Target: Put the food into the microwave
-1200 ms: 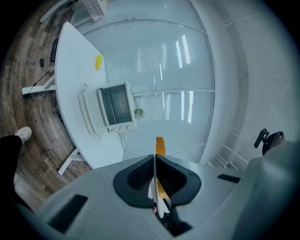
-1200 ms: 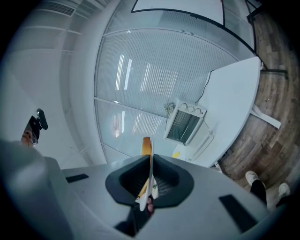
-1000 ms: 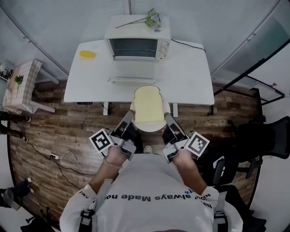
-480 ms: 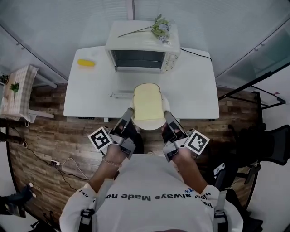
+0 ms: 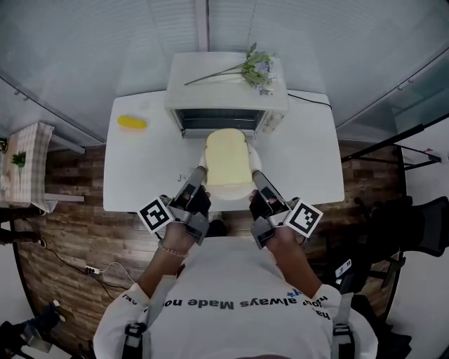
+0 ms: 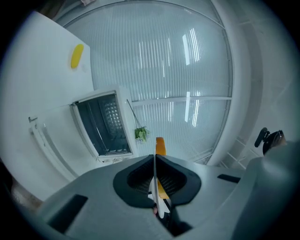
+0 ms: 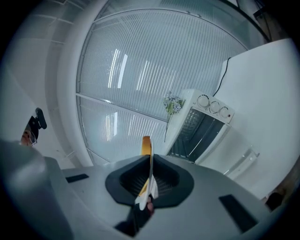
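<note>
White plate [image 5: 230, 192] carrying the bread slice [image 5: 227, 158] is clamped by its rim in my left gripper [image 5: 200, 175] and right gripper [image 5: 257, 177], just before the open microwave [image 5: 226, 84].

Ahead of me a wall of ribbed, frosted panels [image 5: 105, 42] closes off the space, split by a pale upright post [image 5: 202, 21]. Bright streaks of light glance off the panels. The white table [image 5: 140, 175] stands before it on a floor of brown wooden planks [image 5: 63, 231]. Off to my left sits a small side table under a checked cloth [image 5: 34, 179], and to my right a black chair [image 5: 414, 224]. A white power strip [image 5: 90, 269] with its cable lies on the planks.
</note>
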Demonstrator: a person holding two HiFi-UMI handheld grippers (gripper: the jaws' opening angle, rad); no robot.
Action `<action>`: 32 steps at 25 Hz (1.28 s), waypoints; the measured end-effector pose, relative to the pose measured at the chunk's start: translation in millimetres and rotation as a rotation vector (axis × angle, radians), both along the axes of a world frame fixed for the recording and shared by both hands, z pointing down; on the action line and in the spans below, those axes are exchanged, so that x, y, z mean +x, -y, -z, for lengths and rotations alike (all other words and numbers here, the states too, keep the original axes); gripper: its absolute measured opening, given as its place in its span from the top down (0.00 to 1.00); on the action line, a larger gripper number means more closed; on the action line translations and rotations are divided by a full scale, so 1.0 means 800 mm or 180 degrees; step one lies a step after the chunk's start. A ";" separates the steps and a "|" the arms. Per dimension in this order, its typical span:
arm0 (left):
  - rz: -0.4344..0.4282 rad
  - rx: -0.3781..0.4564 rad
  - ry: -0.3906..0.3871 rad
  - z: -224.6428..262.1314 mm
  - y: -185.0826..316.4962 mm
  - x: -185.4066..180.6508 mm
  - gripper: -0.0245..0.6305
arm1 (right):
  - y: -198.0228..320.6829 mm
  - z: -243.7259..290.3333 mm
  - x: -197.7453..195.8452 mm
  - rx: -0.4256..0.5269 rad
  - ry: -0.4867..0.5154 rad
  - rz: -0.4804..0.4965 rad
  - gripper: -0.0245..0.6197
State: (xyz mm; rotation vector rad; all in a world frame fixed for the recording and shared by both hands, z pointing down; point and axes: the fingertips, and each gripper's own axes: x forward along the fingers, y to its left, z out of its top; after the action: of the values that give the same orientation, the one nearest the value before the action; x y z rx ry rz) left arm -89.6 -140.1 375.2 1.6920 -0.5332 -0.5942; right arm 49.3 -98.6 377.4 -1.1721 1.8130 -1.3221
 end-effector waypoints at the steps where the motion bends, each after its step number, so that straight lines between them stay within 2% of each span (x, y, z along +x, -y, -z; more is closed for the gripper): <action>1: -0.0010 0.0002 -0.0004 0.000 0.012 0.000 0.93 | 0.011 -0.001 -0.001 -0.0005 -0.0005 -0.0010 0.93; 12: -0.0052 -0.0034 0.0000 -0.010 0.090 -0.007 0.93 | 0.087 -0.008 -0.009 -0.0023 -0.0015 -0.0046 0.93; 18: -0.0021 -0.0072 0.0001 -0.014 0.098 0.003 0.93 | 0.097 -0.014 0.002 -0.0054 0.0015 -0.0034 0.93; 32: 0.0113 -0.0069 0.0032 -0.002 0.100 0.064 0.93 | 0.106 -0.004 0.065 -0.0053 0.0035 0.0103 0.93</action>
State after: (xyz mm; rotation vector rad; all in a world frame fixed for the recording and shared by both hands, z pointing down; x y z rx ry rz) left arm -38.7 -220.0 376.8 1.6688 -0.5763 -0.6037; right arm 101.3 -183.5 380.3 -1.1466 1.8235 -1.3617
